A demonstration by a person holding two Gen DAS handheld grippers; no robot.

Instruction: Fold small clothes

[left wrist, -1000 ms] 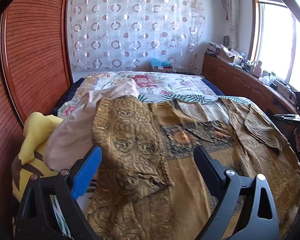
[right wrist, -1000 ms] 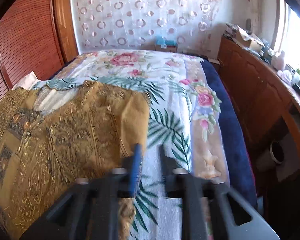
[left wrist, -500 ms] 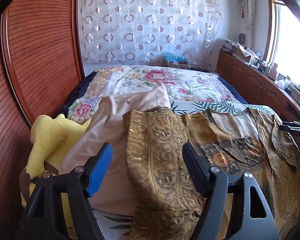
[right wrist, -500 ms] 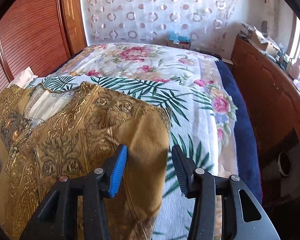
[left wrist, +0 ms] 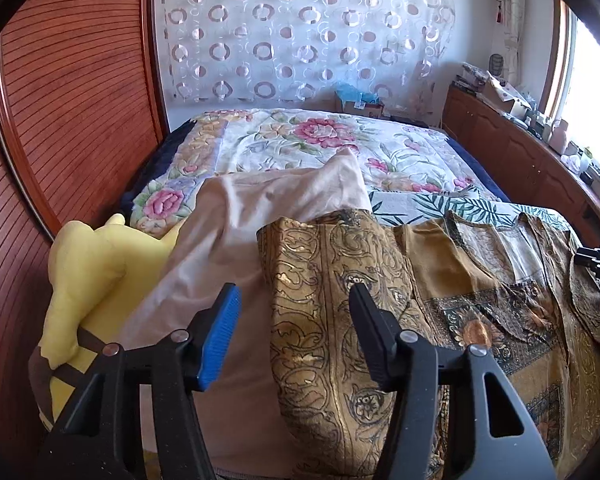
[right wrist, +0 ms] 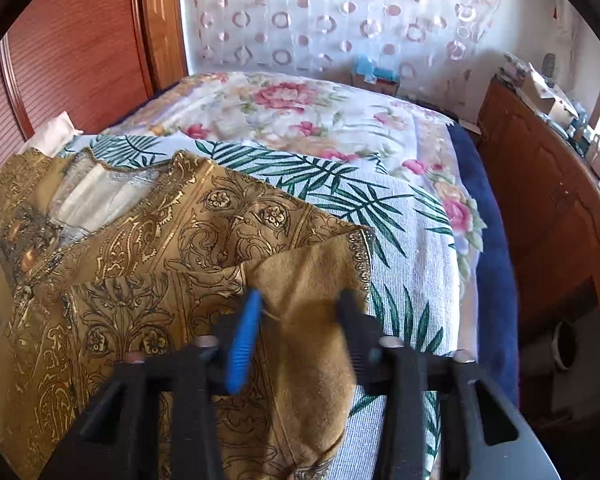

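Note:
A gold patterned garment (left wrist: 480,312) lies spread across the bed. Its one sleeve (left wrist: 332,300) runs toward me over a beige pillow. My left gripper (left wrist: 292,332) hovers over this sleeve with its jaws closing; the sleeve lies between them and the pads do not press it. In the right wrist view the other sleeve (right wrist: 308,280) is turned over, with its plain brown underside up. My right gripper (right wrist: 298,328) straddles that fold. Its blurred jaws are closing on the cloth, with a gap still visible.
A beige pillow (left wrist: 268,208) and a yellow plush toy (left wrist: 96,268) sit at the left, against a wooden headboard (left wrist: 68,100). A floral and palm-print bedspread (right wrist: 412,216) covers the bed. Along the right runs a wooden cabinet (right wrist: 548,200) with clutter on top.
My left gripper slid left along the garment to the sleeve by the pillow while its jaws narrowed. My right gripper came forward over the other sleeve, whose end now lies folded between the jaws.

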